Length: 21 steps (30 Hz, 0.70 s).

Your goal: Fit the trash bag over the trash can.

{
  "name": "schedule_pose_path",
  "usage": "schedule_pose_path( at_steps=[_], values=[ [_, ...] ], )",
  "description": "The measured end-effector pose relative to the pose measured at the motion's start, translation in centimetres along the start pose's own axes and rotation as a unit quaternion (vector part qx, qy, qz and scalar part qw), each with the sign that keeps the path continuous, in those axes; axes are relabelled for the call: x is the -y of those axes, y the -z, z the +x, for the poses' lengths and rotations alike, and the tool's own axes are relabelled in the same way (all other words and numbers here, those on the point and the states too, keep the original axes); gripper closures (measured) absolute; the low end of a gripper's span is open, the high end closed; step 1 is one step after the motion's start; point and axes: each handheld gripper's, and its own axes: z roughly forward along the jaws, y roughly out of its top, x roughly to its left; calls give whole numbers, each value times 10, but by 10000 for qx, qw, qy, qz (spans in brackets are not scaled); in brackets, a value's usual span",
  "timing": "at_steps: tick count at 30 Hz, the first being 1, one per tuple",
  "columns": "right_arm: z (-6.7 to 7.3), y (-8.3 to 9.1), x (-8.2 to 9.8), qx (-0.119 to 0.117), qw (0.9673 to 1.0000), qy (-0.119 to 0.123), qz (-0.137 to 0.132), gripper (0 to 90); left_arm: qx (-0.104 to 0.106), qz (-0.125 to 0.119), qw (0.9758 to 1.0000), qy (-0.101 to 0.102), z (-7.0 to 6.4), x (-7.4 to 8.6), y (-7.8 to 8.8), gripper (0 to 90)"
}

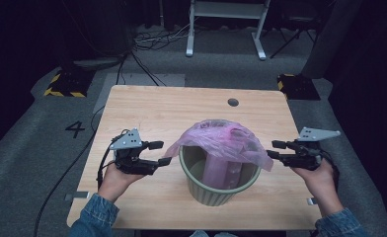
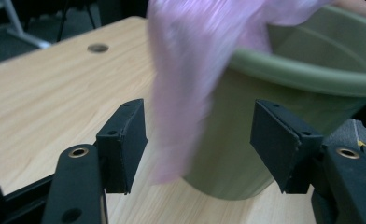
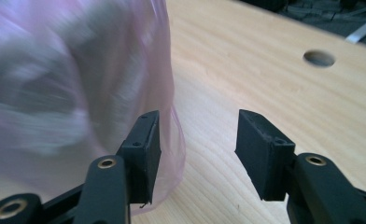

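Observation:
A green bin [image 1: 216, 190] stands on the wooden table [image 1: 147, 108], slightly toward its near side. A thin pink plastic bag [image 1: 221, 140] lies crumpled over its mouth, with flaps hanging over the left and right rim. My left gripper [image 1: 163, 153] is just left of the bin, open and pointing at it. In the left gripper view the bag's flap [image 2: 186, 84] hangs in front of the bin wall [image 2: 284, 74], beyond the parted jaws, untouched by the pads. My right gripper [image 1: 274, 149] is open at the bin's right; the bag [image 3: 55, 93] is blurred beside its left jaw.
A round hole [image 1: 233, 102] is in the tabletop at the back right. Bare wood surrounds the bin. Beyond the table are cables on the floor, a white frame's legs [image 1: 189, 47] and two yellow-and-black striped blocks [image 1: 65, 84].

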Motion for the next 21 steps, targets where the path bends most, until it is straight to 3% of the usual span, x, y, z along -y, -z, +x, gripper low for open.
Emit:
schedule_pose_path(
  at_steps=[6, 10, 13, 15, 16, 18, 20, 21],
  values=[
    [17, 37, -6, -156, 9995, 126, -260, 431, -127, -7, 9992, -378, -12, -14, -1, 343],
    [33, 44, -4, -527, 9976, 259, -362, 356, -252, 60, 9983, -524, -17, -18, -7, 403],
    [44, 36, -4, -793, 9954, 402, -363, 326, -356, 174, 9979, -511, -15, -20, -12, 590],
    [51, 28, -7, -842, 9942, 604, -304, 338, -329, 188, 9975, -588, -15, -21, -14, 730],
    [54, 26, -8, -817, 9938, 684, -316, 401, -314, 196, 9971, -668, -16, -22, -15, 786],
    [58, 24, -12, -871, 9918, 898, -256, 636, -195, 131, 9968, -761, -19, -23, -15, 877],
    [62, 24, -14, -876, 9911, 986, -177, 828, -92, 67, 9964, -844, -23, -23, -13, 897],
    [63, 24, -14, -886, 9908, 1014, -131, 880, -15, 49, 9960, -892, -26, -22, -11, 898]
  ],
)
